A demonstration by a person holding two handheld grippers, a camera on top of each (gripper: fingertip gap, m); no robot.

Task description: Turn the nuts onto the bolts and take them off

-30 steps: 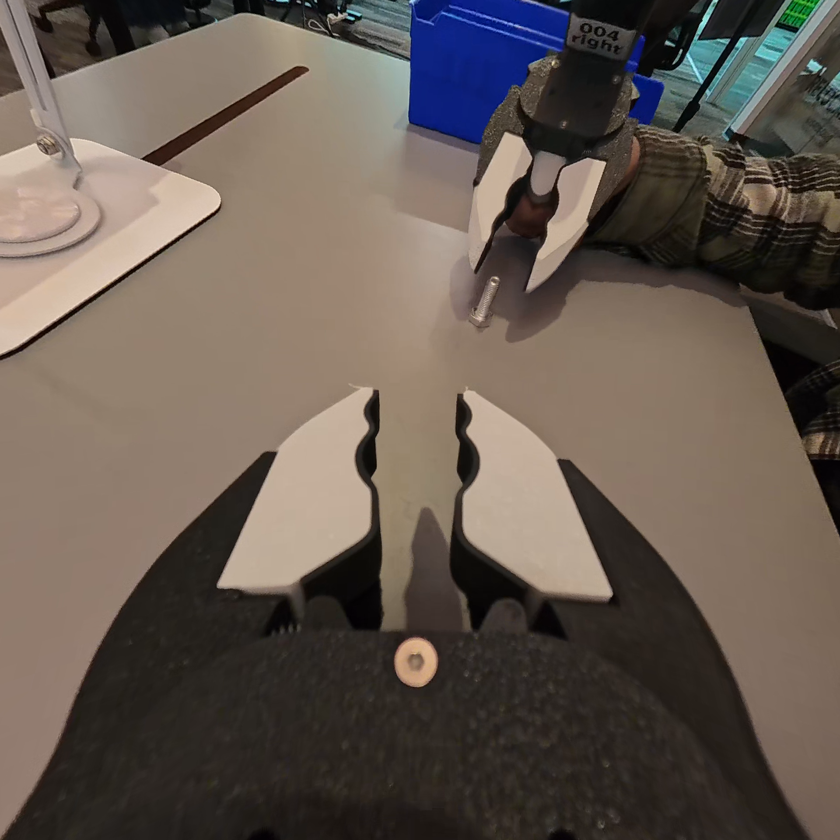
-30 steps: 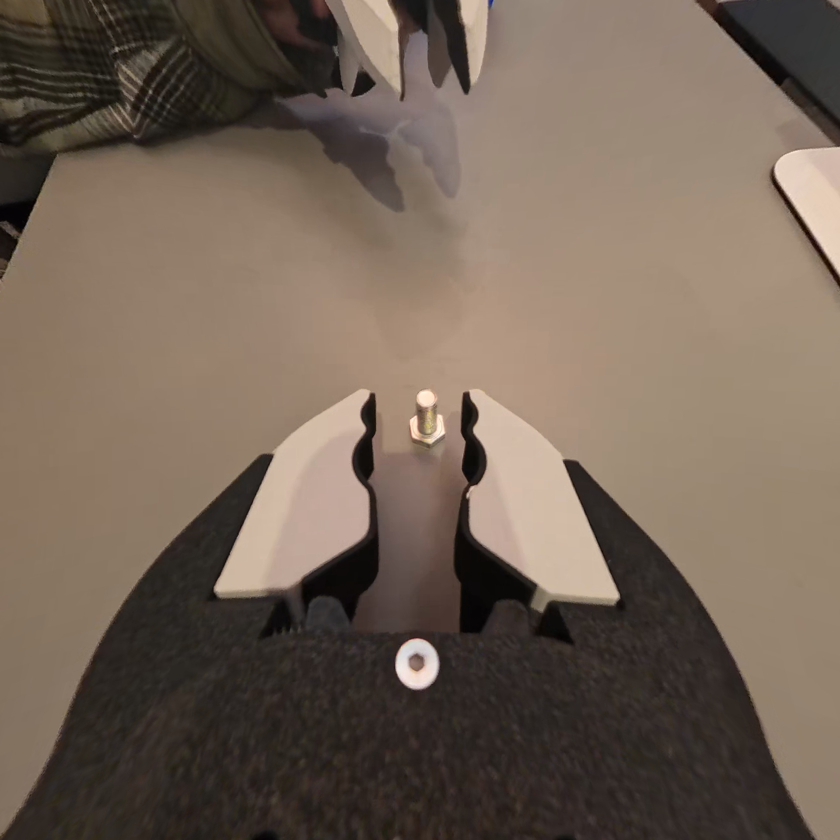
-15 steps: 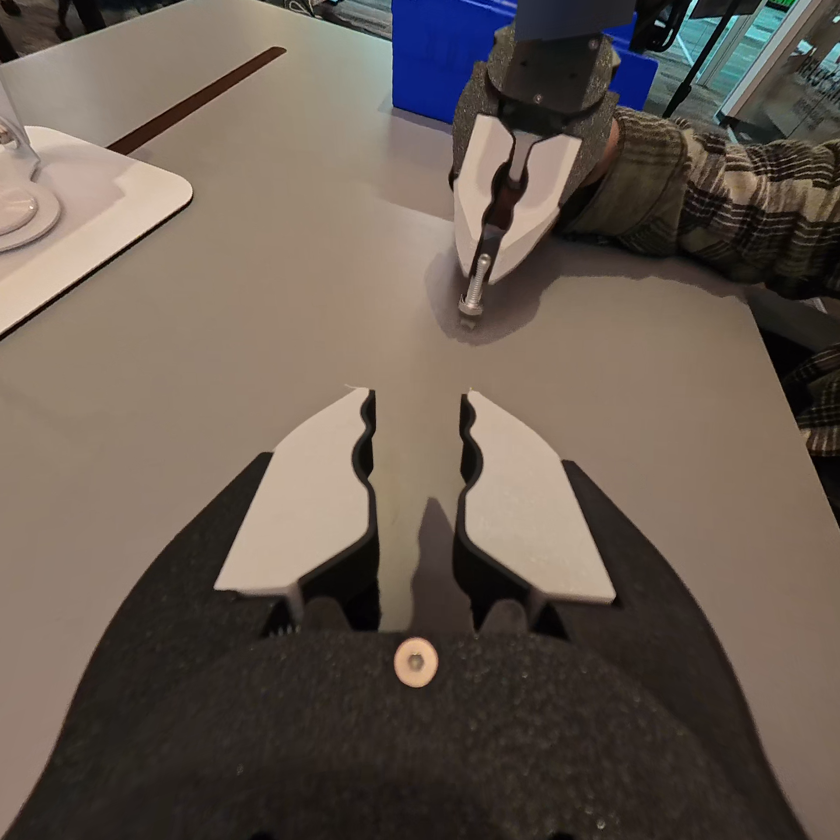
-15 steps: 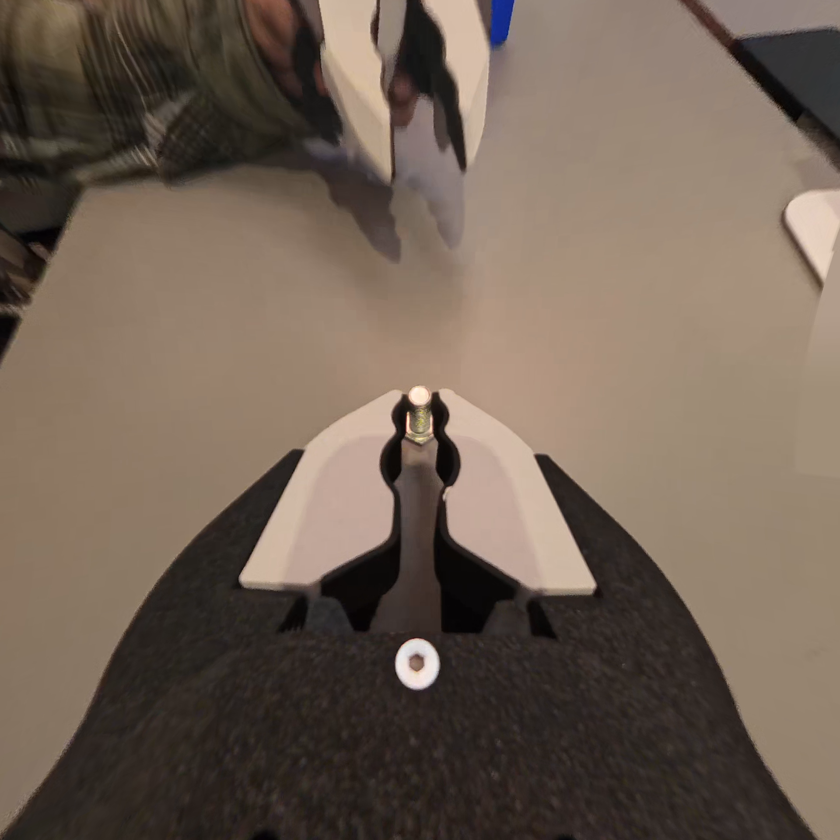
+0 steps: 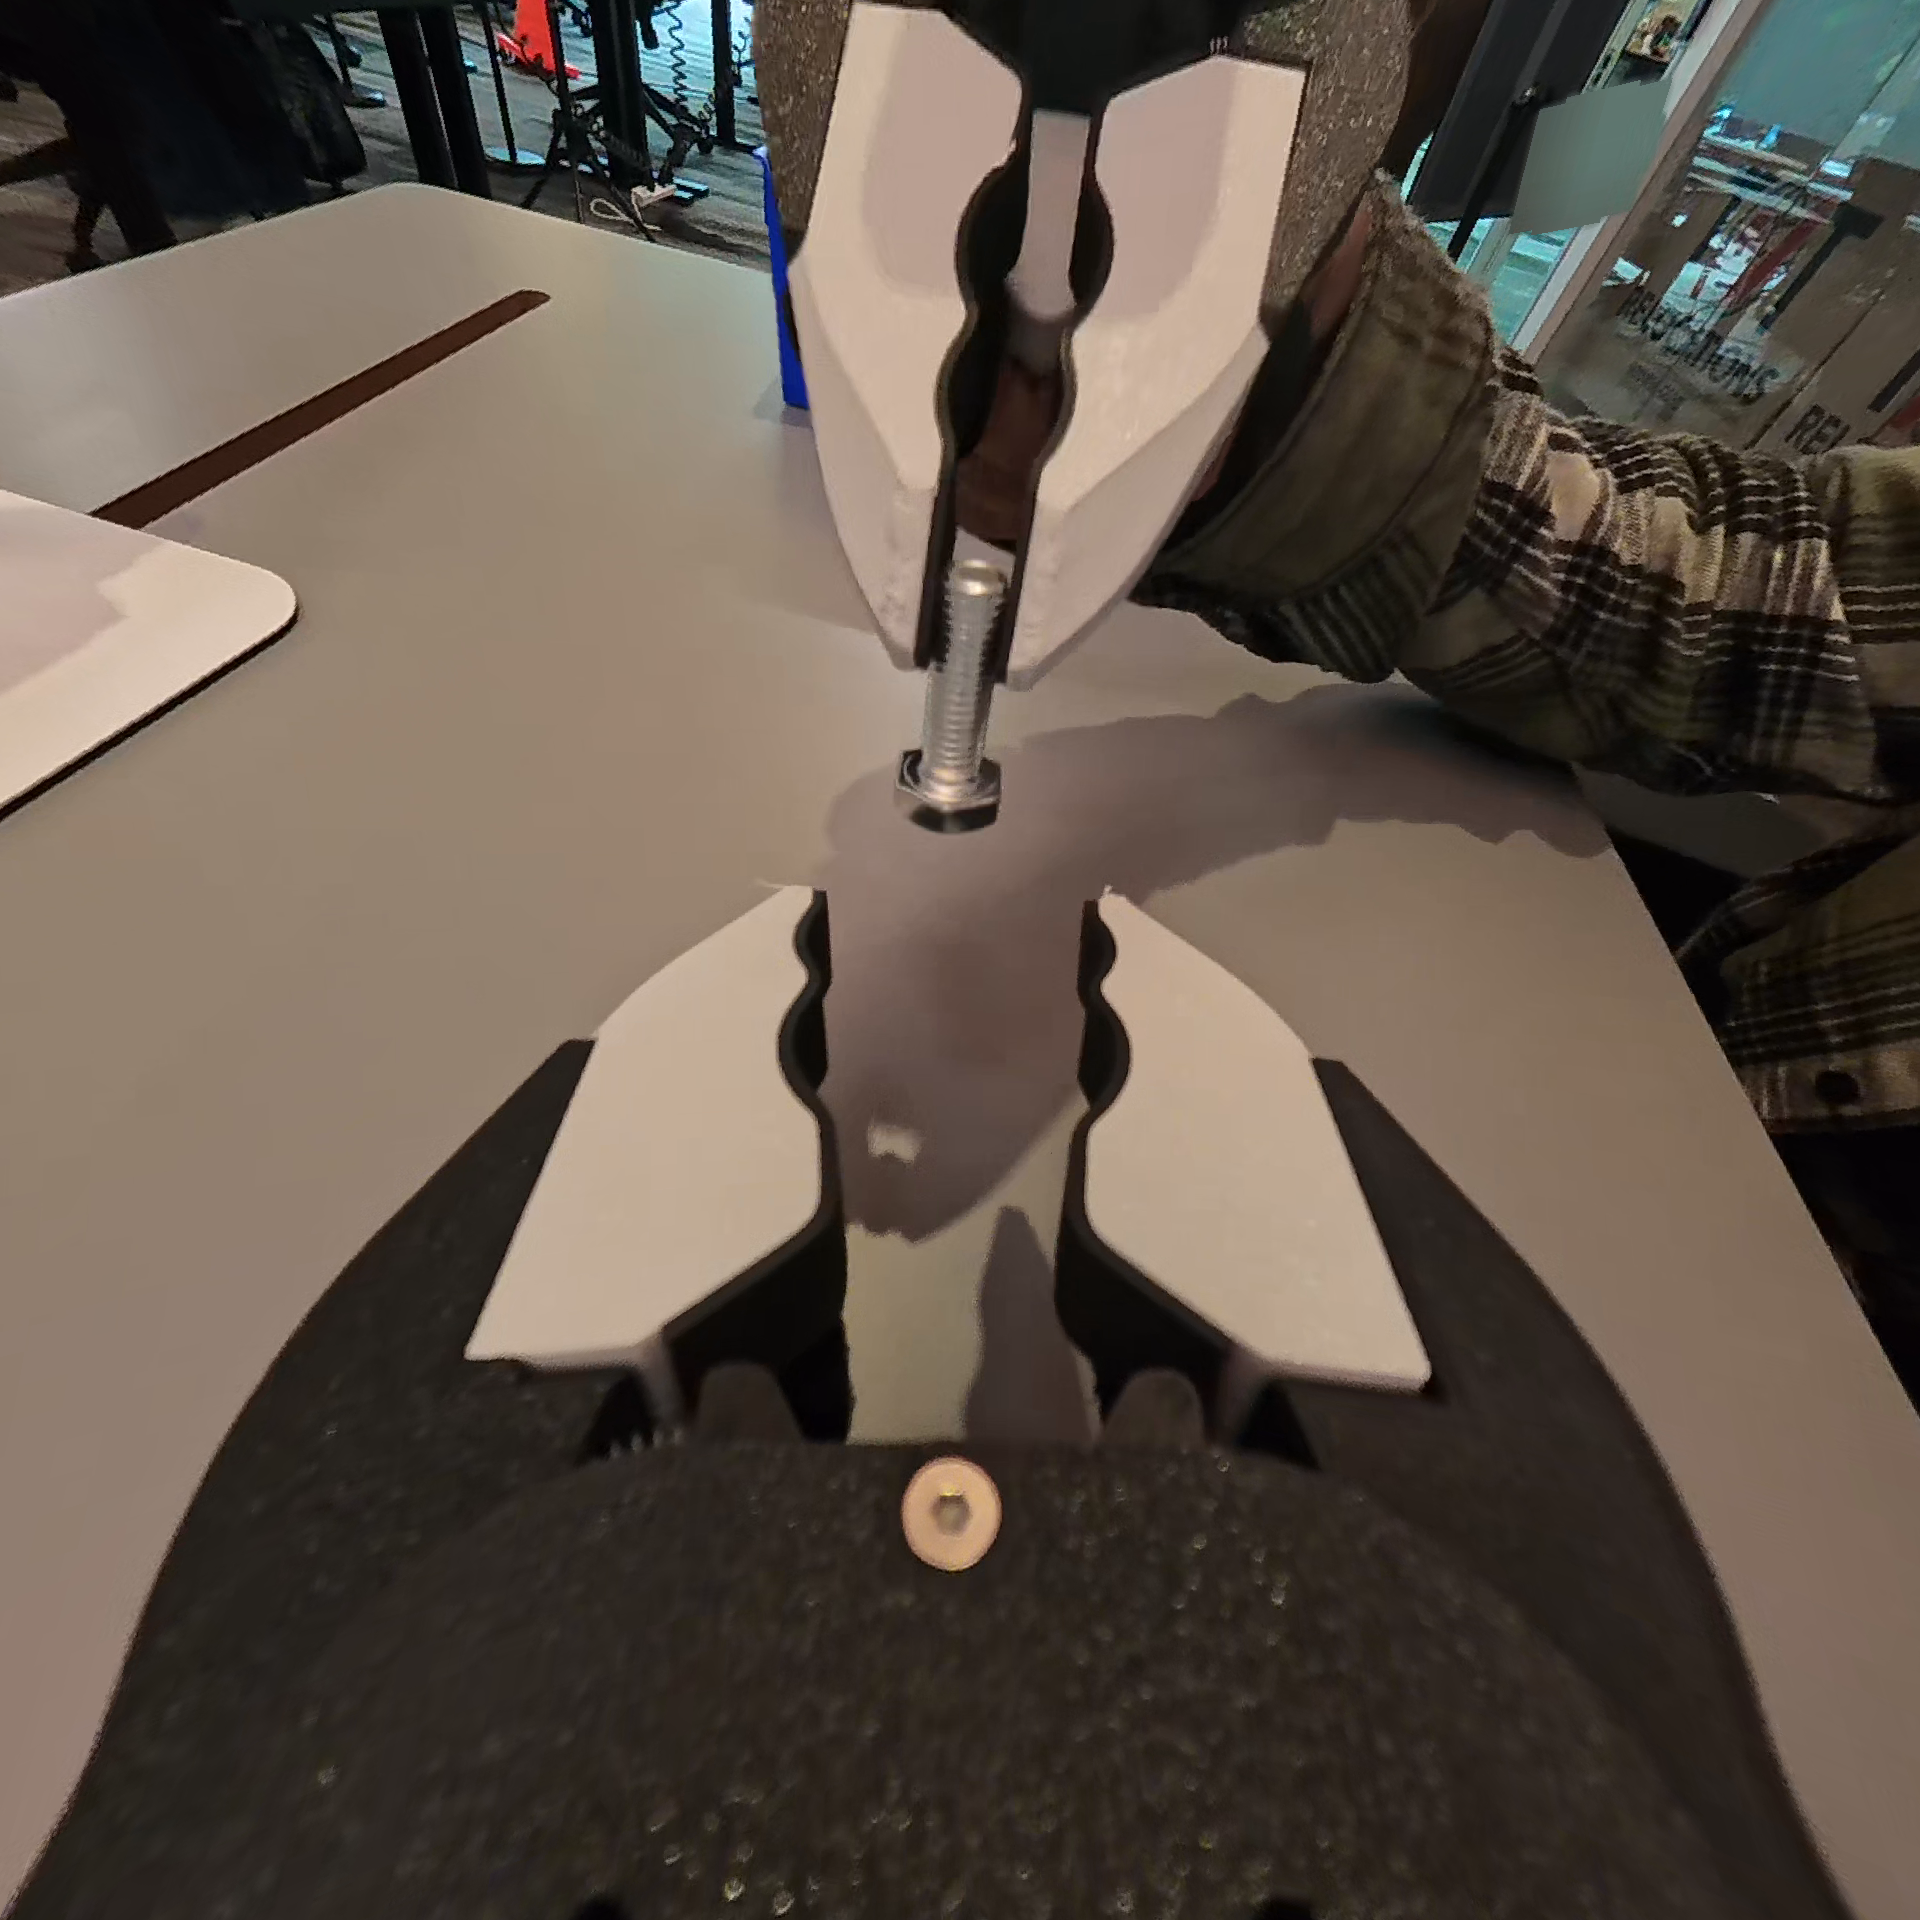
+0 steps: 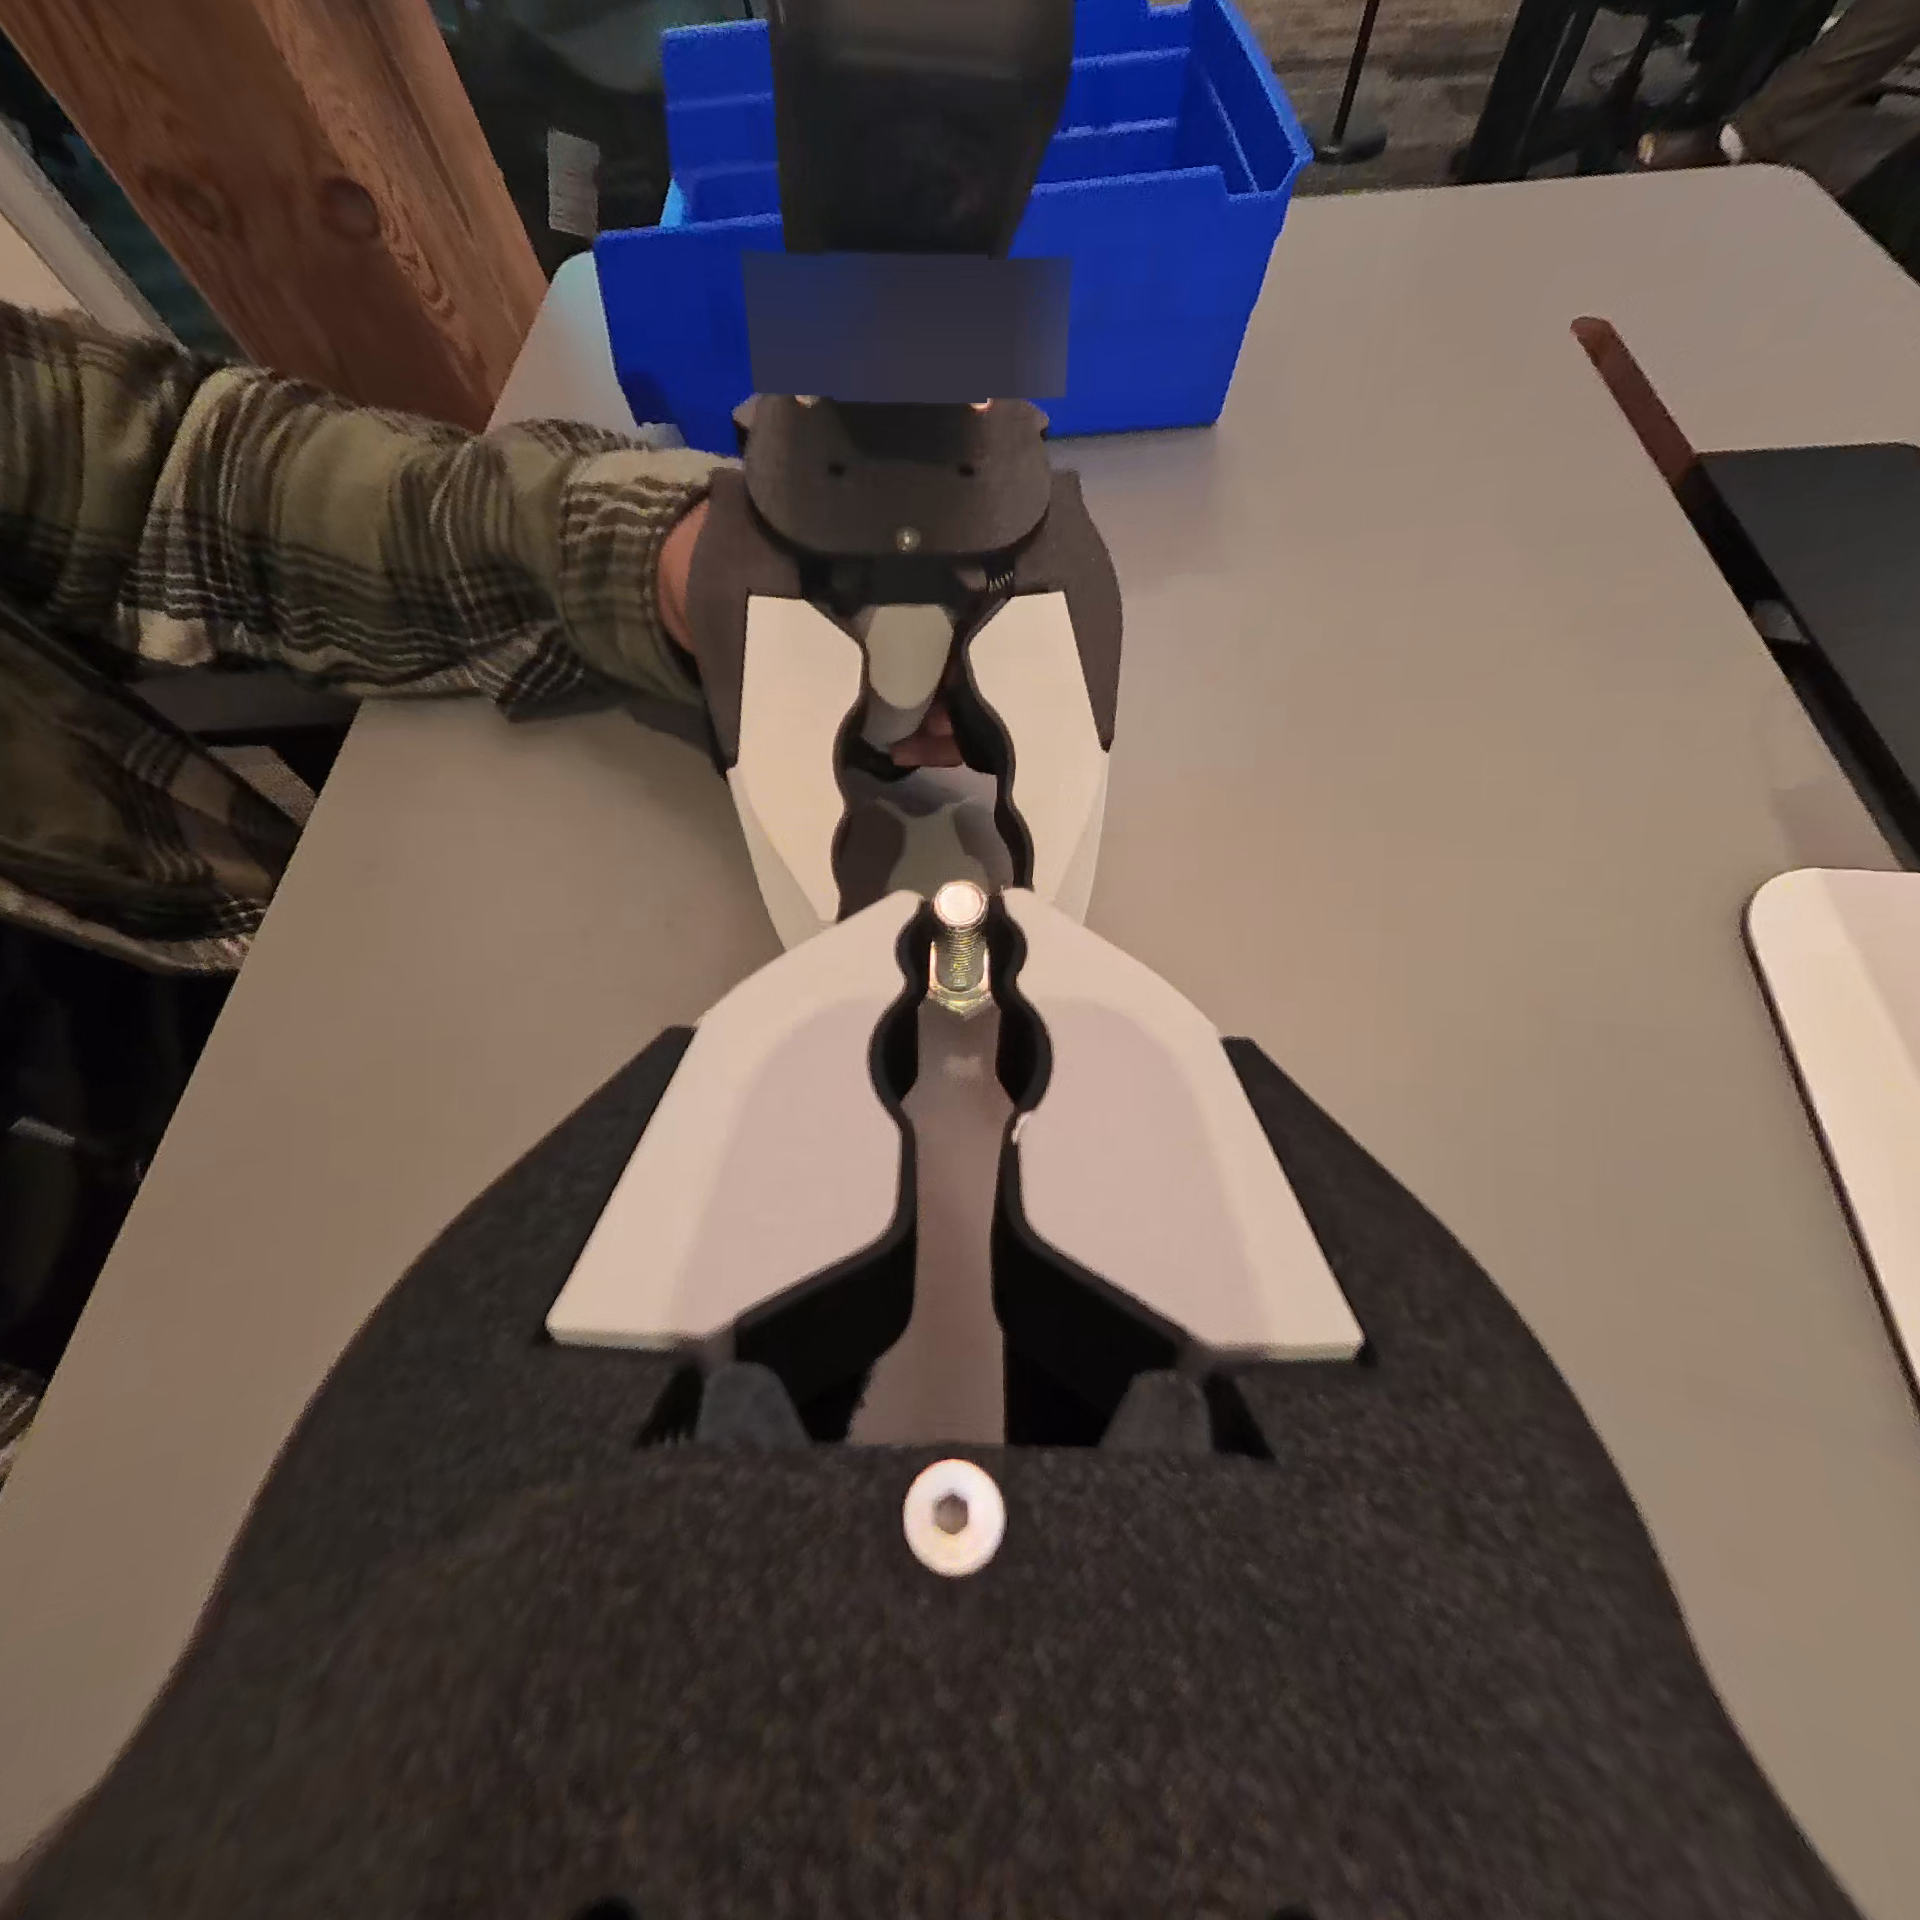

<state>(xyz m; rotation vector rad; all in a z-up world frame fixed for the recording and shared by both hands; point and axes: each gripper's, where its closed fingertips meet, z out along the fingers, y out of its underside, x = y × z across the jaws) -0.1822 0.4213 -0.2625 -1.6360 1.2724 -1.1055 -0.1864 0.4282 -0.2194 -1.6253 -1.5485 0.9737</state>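
A silver bolt (image 5: pixel 958 686) hangs upright with its hex head down, close over the grey table (image 5: pixel 468 727). My right gripper (image 5: pixel 966 649) is shut on the bolt's threaded end. In the right wrist view the right gripper (image 6: pixel 958 906) clamps the bolt (image 6: pixel 956 961) between its tips. My left gripper (image 5: pixel 958 899) is open and empty, its tips just short of the bolt head. Its white fingers (image 6: pixel 790 790) face the right gripper from beyond the bolt. I see no separate nut.
A blue bin (image 6: pixel 1143 260) stands at the table's far end. A white pad (image 5: pixel 125 623) lies to the left, also seen in the right wrist view (image 6: pixel 1849 1091). A black flat item (image 6: pixel 1829 582) lies nearby. Plaid sleeves (image 5: pixel 1558 582) reach over the table edge. Across from one pair of fingers to the other is roughly 5 cm. The black flat item (image 6: pixel 1829 582) is about 40 cm from both grippers' fingertips.
My right gripper has shut on the bolt and raised it upright off the table. Both grippers have come much closer and now face each other tip to tip.
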